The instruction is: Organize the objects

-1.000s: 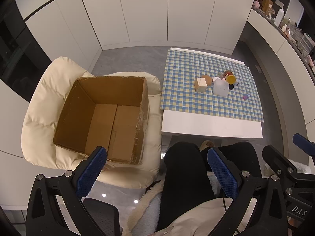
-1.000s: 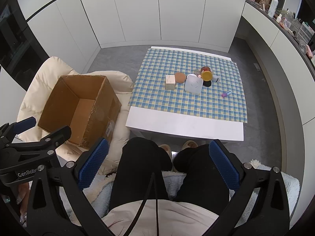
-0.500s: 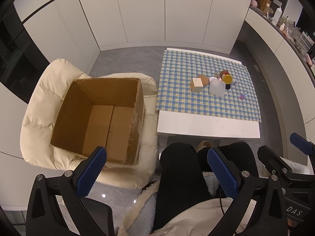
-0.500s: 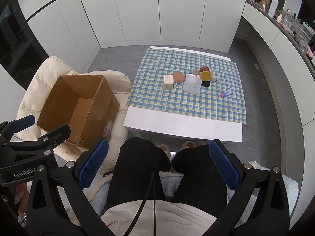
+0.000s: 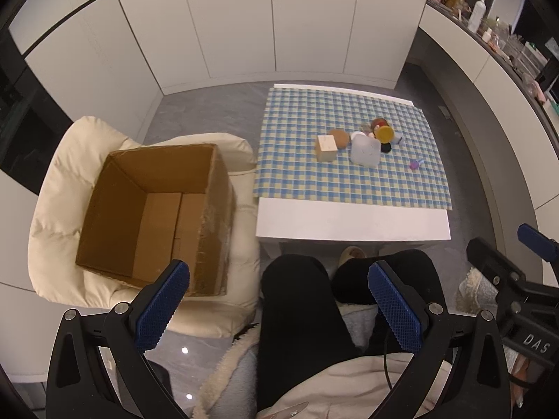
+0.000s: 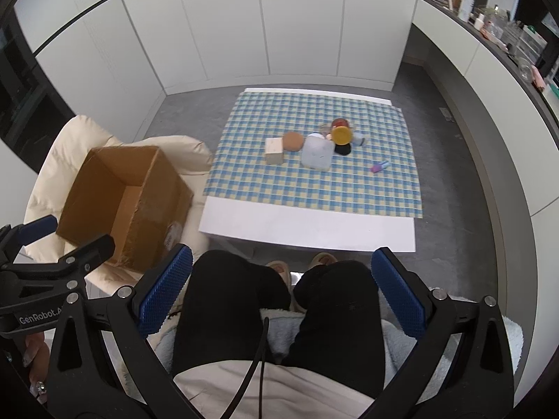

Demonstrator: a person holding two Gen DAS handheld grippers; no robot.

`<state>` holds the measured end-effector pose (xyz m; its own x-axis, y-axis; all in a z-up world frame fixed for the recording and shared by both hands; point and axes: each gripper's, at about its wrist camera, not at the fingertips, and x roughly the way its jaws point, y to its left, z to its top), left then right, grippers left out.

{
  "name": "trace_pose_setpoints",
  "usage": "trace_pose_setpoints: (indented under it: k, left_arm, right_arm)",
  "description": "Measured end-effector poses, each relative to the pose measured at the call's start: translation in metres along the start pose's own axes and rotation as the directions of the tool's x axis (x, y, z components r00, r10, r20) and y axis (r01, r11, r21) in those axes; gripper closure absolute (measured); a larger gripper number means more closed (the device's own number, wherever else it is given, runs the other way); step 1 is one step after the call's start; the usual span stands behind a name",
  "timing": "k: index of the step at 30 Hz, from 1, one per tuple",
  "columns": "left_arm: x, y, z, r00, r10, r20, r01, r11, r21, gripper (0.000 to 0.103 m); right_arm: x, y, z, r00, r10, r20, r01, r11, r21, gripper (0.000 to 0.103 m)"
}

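Both the left gripper (image 5: pixel 277 302) and right gripper (image 6: pixel 281 291) hang with jaws wide and empty above the person's lap, the cluster of objects (image 6: pixel 314 145) lying well ahead on the desk (image 6: pixel 307 223), nearer the right gripper, with the cardboard box (image 5: pixel 153 216) left of the desk.

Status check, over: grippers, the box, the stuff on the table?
Left gripper and right gripper open, holding nothing. Cardboard box empty on armchair. Items clustered on checkered table; nothing blocking.
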<state>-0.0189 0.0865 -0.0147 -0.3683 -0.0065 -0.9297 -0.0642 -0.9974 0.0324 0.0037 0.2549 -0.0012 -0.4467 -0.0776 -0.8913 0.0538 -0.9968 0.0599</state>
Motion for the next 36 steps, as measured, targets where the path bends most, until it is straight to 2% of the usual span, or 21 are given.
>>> trace_pose_setpoints:
  k: [6,16,21,29,36]
  left_arm:
    - [0.009,-0.027,0.008,1.000,-0.028,-0.010,0.028,1.000,0.014,0.001]
    - [0.029,-0.072,0.021,0.997,-0.058,-0.041,0.061,0.997,0.053,0.001]
    - [0.041,-0.086,0.027,0.996,-0.062,-0.060,0.066,0.995,0.077,0.001]
    - [0.077,-0.097,0.041,0.991,-0.089,-0.104,0.097,0.992,0.078,0.001]
    - [0.119,-0.095,0.062,0.985,-0.094,-0.144,0.102,0.994,0.048,0.001]
  right_arm:
    - [0.007,-0.035,0.003,0.999,-0.035,-0.002,0.035,0.999,0.035,0.000]
    - [0.021,-0.095,0.005,1.000,0.000,-0.020,0.002,0.994,0.113,0.000]
    - [0.029,-0.123,0.008,1.000,-0.010,-0.023,0.014,0.987,0.162,0.000]
    - [0.054,-0.154,0.013,0.999,-0.015,-0.043,0.023,0.979,0.203,0.000]
    - [0.089,-0.176,0.027,0.997,-0.052,-0.059,0.063,0.978,0.199,0.000]
